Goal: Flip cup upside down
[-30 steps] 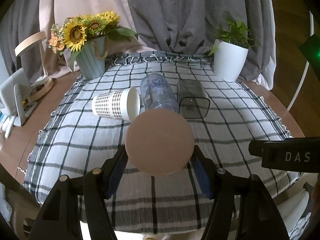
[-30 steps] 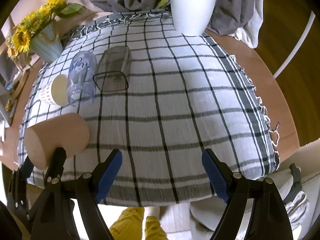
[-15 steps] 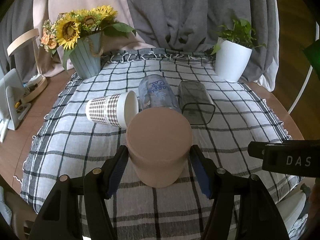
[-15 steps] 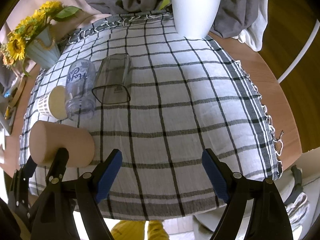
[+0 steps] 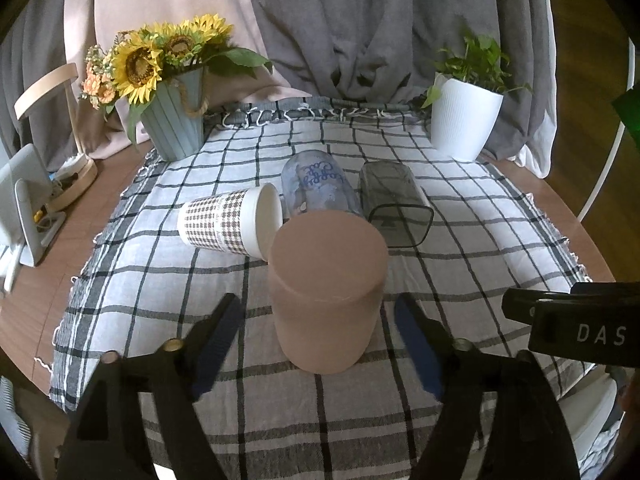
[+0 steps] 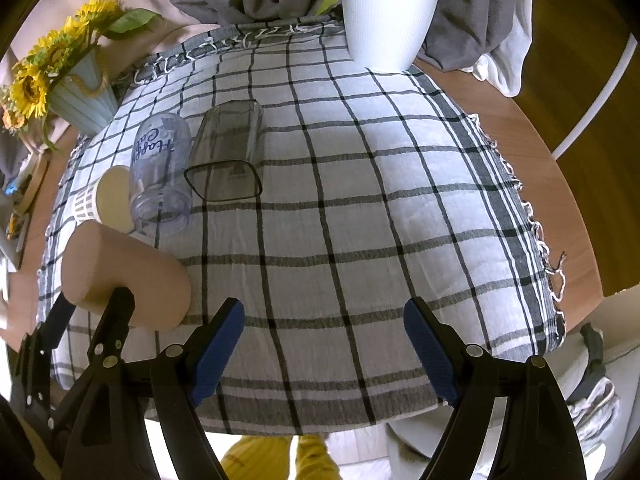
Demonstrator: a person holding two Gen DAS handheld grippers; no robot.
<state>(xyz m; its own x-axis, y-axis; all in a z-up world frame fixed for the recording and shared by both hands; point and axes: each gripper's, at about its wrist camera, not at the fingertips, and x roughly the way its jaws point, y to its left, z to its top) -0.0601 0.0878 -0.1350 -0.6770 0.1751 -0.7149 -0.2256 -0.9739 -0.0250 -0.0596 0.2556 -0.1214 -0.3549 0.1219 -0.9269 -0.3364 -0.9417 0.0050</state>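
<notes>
A tan cup [image 5: 326,292] stands upside down on the checked tablecloth [image 5: 160,280], closed base up. My left gripper [image 5: 320,344] is open, its blue pads apart from the cup on either side, just in front of it. The cup also shows at the left of the right wrist view [image 6: 124,276], with the left gripper's black fingers [image 6: 116,320] in front of it. My right gripper [image 6: 320,344] is open and empty over the tablecloth's near edge, to the right of the cup.
Behind the tan cup lie a houndstooth paper cup [image 5: 228,222], a clear lettered bottle [image 5: 316,188] and a smoky square glass [image 5: 394,204], all on their sides. A sunflower vase [image 5: 174,128] stands back left, a white plant pot [image 5: 464,124] back right.
The left gripper turned the tan cup from lying sideways to base up, set it on the cloth and opened its jaws. The right gripper stayed open and nearly still.
</notes>
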